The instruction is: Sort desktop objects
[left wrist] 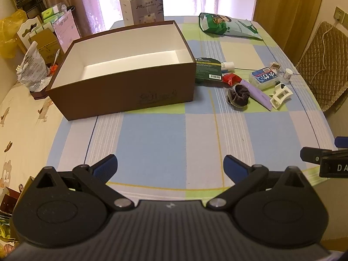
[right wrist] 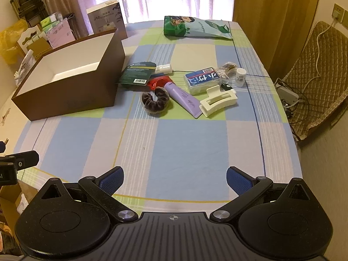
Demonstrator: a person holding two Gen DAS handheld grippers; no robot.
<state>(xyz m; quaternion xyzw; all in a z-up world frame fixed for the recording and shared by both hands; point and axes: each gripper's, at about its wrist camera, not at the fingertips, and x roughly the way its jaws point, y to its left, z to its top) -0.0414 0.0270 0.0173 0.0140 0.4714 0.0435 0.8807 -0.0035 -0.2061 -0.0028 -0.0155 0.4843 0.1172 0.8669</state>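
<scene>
An empty brown box (left wrist: 121,91) (right wrist: 71,95) with a white inside stands on the checked tablecloth, left of a cluster of small items. The cluster holds a dark scrunchie (right wrist: 154,100) (left wrist: 238,94), a purple tube (right wrist: 182,96) (left wrist: 258,92), a white hair claw (right wrist: 217,101) (left wrist: 280,95), a blue-labelled clear case (right wrist: 203,79) (left wrist: 264,77), a red packet (right wrist: 157,82), a dark green packet (right wrist: 138,74) (left wrist: 207,69) and a small white bottle (right wrist: 240,77). My left gripper (left wrist: 170,167) and right gripper (right wrist: 175,179) both hover open and empty over the table's near edge.
A green snack bag (right wrist: 195,28) (left wrist: 226,25) lies at the far end, with a white product carton (left wrist: 142,7) behind the brown box. Bags and cartons (left wrist: 43,50) crowd the left side. A padded chair (right wrist: 315,76) with cables stands right of the table.
</scene>
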